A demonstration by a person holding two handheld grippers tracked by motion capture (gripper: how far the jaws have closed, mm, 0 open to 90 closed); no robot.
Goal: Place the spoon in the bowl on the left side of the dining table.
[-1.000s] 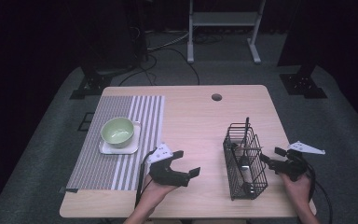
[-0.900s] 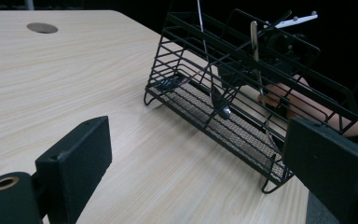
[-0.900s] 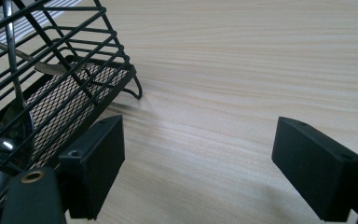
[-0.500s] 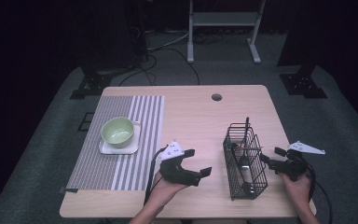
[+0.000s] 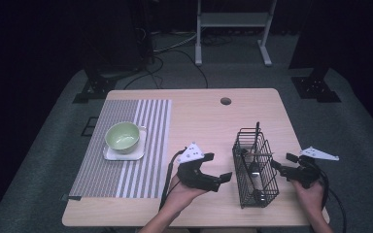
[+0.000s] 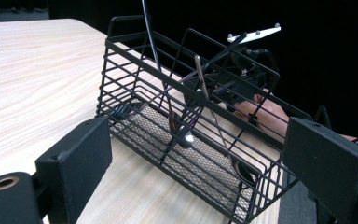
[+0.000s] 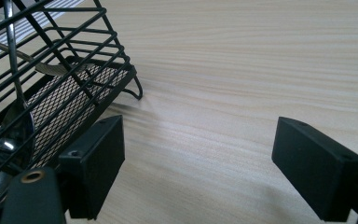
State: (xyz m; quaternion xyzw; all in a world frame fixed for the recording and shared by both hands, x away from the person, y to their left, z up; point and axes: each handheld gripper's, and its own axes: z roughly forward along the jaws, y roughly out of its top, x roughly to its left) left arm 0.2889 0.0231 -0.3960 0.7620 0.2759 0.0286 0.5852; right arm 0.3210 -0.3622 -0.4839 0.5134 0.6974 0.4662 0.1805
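Observation:
A black wire basket (image 5: 255, 167) stands on the wooden table at the front right, with a metal spoon (image 6: 201, 79) and a dark-handled utensil (image 5: 257, 131) leaning inside it. My left gripper (image 5: 217, 167) hovers just left of the basket, open and empty, its jaws pointing at the basket's side (image 6: 135, 100). On the basket's other side, close to its wall, my right gripper (image 5: 282, 164) is open too. In the right gripper view the basket corner (image 7: 60, 93) and the spoon bowl (image 7: 18, 123) lie left of the jaws, with bare table between them.
A green bowl (image 5: 122, 136) sits on a white square plate (image 5: 108, 154) on a striped placemat (image 5: 141, 145) at the left. A cable hole (image 5: 226, 101) is near the table's far edge. The table's right edge runs close to the right hand.
My left gripper has moved right, closer to the basket, and turned its jaws toward it. The right gripper and basket have stayed put.

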